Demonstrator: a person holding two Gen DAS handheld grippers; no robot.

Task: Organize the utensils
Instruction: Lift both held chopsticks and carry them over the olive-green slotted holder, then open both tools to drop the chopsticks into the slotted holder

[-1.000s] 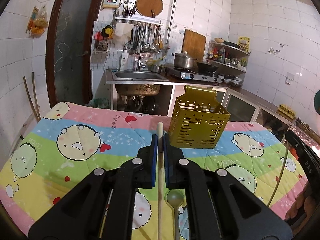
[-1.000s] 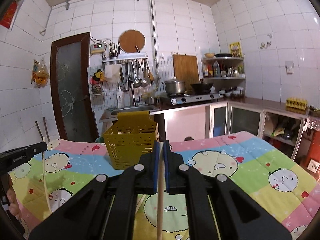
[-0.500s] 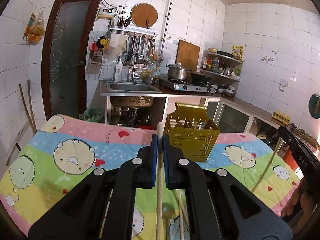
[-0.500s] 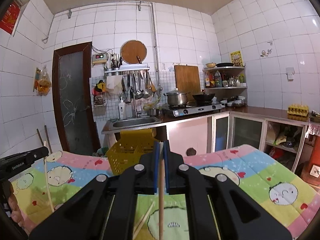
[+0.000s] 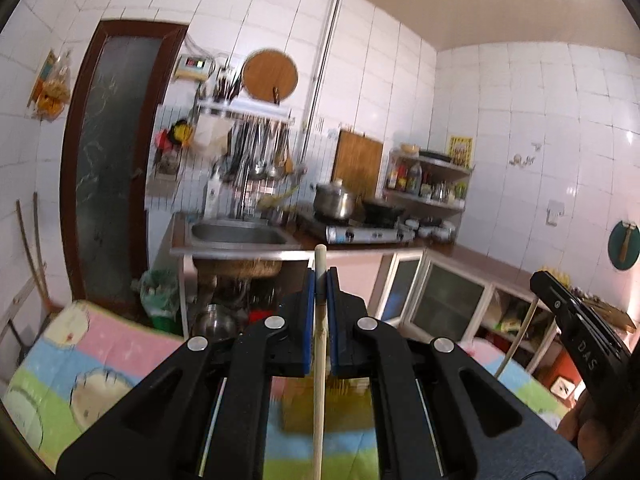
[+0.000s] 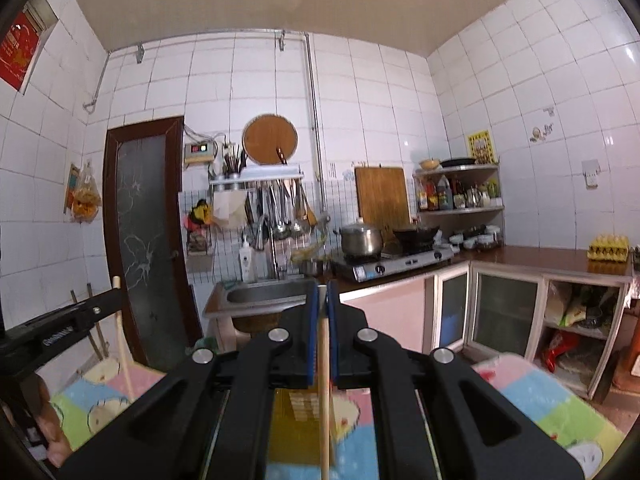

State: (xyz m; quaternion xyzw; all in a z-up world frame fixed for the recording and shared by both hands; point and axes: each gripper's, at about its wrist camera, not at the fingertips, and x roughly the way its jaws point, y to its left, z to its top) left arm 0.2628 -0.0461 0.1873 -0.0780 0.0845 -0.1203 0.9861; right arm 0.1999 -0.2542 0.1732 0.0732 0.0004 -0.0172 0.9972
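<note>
A counter (image 5: 120,344) covered by a cartoon-face cloth (image 6: 532,396) in pink, blue, green and yellow bands is filling the lower part of both wrist views. A yellow perforated basket (image 6: 298,432) is standing directly on the cloth, showing only in part behind the black tool bodies and blurred in the left wrist view. The rest of the cloth's surface is lying hidden behind the tool bodies.

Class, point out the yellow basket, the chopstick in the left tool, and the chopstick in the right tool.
Yellow basket (image 6: 298,428): right wrist view, its front wall, below the tool.
Left chopstick (image 5: 319,380): left wrist view, its shaft below the pads.
Right chopstick (image 6: 324,400): right wrist view, its shaft below the pads.
</note>
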